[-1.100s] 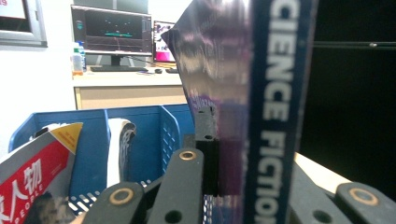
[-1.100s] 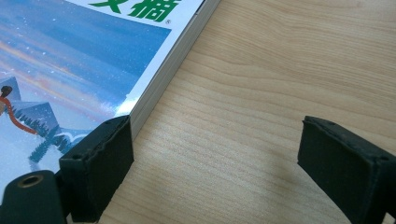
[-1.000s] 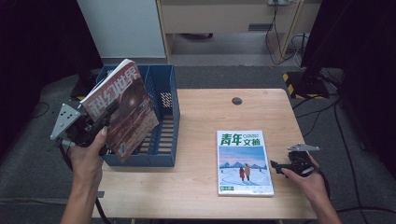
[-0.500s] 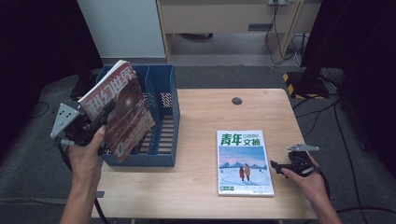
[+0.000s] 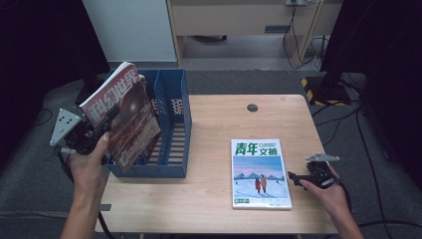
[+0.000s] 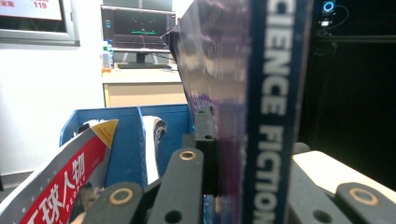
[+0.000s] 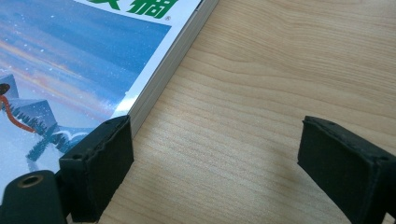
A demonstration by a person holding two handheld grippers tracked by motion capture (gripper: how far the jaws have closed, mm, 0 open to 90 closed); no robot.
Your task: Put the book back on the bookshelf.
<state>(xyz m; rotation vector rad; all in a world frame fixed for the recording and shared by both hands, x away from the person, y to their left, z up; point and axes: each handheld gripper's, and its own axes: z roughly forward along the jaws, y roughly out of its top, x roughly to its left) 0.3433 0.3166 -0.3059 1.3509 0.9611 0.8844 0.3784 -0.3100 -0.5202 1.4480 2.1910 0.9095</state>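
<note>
My left gripper (image 5: pixel 102 130) is shut on a science-fiction magazine (image 5: pixel 124 117) with a red-brown cover, holding it upright and tilted over the left side of a blue file rack (image 5: pixel 171 132). In the left gripper view the jaws (image 6: pixel 224 140) clamp the magazine (image 6: pixel 271 116) near its spine, with the blue file rack (image 6: pixel 126 135) behind. A second magazine (image 5: pixel 259 172) with a green title lies flat on the table (image 5: pixel 209 199). My right gripper (image 5: pixel 297 178) rests open at that magazine's right edge. Its left pad (image 7: pixel 100 168) sits against the corner of the second magazine (image 7: pixel 93 60).
A red-covered magazine (image 6: pixel 70 182) leans at the rack's near side, and another pale one (image 6: pixel 154 135) stands in a slot. A small black round cap (image 5: pixel 252 107) sits near the table's far edge. A cabinet and dark stands lie beyond the table.
The left gripper and its magazine have barely shifted, edging slightly left. The right gripper has stayed in place beside the flat magazine.
</note>
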